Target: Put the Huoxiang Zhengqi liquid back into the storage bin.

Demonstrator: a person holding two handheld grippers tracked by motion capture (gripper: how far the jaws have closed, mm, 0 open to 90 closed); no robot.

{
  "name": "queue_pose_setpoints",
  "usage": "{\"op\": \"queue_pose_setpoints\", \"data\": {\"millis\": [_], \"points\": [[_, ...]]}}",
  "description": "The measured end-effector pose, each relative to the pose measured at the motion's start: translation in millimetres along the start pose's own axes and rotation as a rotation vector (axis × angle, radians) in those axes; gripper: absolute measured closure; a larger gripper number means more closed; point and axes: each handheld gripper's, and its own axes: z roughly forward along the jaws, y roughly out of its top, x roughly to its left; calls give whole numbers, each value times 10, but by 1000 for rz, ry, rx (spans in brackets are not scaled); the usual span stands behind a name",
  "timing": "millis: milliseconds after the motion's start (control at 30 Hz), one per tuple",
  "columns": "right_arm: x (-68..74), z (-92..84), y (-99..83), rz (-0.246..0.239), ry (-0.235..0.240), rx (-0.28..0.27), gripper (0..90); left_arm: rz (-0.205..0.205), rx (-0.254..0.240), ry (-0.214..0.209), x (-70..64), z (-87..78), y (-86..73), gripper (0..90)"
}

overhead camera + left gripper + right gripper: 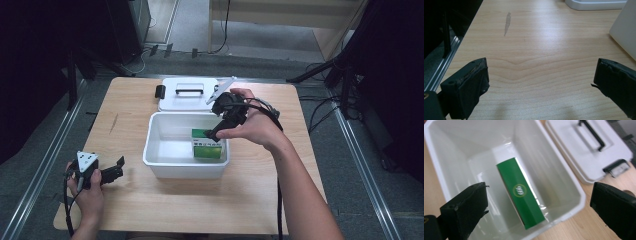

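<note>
A green carton (207, 146) with a round logo lies inside the white bin (150, 150), against its right wall. My right gripper (215, 131) hangs above the bin's right side, tilted down toward the carton. In the right gripper view the carton (520, 195) rests on the bin's (579, 192) floor, below and between the jaws of my right gripper (539, 187), which stands open and touches nothing. My left gripper (119, 167) rests low at the table's front left, open and empty. In its own view my left gripper (541, 67) has bare wood between its jaws.
The bin's white lid (187, 95) with a black handle lies flat just behind the bin, also in the right gripper view (584, 150). The wooden table (250, 200) carries a dark scuff (507, 23) ahead of the left gripper. Dark stands and cables surround the table.
</note>
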Motion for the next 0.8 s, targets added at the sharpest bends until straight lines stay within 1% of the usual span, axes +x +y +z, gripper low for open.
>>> {"op": "queue_pose_setpoints", "data": {"millis": [33, 67, 133, 167, 233, 300, 333, 400, 433, 467, 500, 533, 800], "points": [[-37, -35, -59, 40, -16, -14, 12, -1, -2, 1, -2, 2, -1, 6], [-53, -52, -93, 56, -20, -22, 3, 0, -1, 1, -2, 1, -1, 6], [-88, -80, -162, 84, -27, -41, 0, 1, -3, 2, -4, 3, -1, 6], [-88, -80, -162, 84, -27, -41, 0, 1, -3, 2, -4, 3, -1, 6], [-111, -110, -229, 120, -45, -63, 0, 2, -3, 3, -5, 3, -1, 6], [-133, -139, -299, 144, -57, -84, 0, 3, -3, 4, -8, 4, -1, 6], [-153, -162, -369, 167, -66, -106, 0, 3, -3, 5, -10, 3, -2, 6], [-161, -169, -404, 171, -73, -115, 0, 4, -1, 5, -11, 2, -2, 6], [-174, -181, -475, 191, -87, -128, 0, 4, -1, 6, -12, 1, -1, 6], [-174, -181, -475, 191, -87, -128, 0, 4, -2, 6, -13, 2, -2, 6], [-185, -191, -547, 207, -97, -142, 0, 5, -2, 7, -14, 2, -2, 6], [-185, -191, -547, 207, -97, -142, 0, 5, -2, 7, -14, 3, -2, 6], [-231, -234, -829, 273, -133, -197, 0, 11, -1, 7, -14, 1, -2, 6]]}}
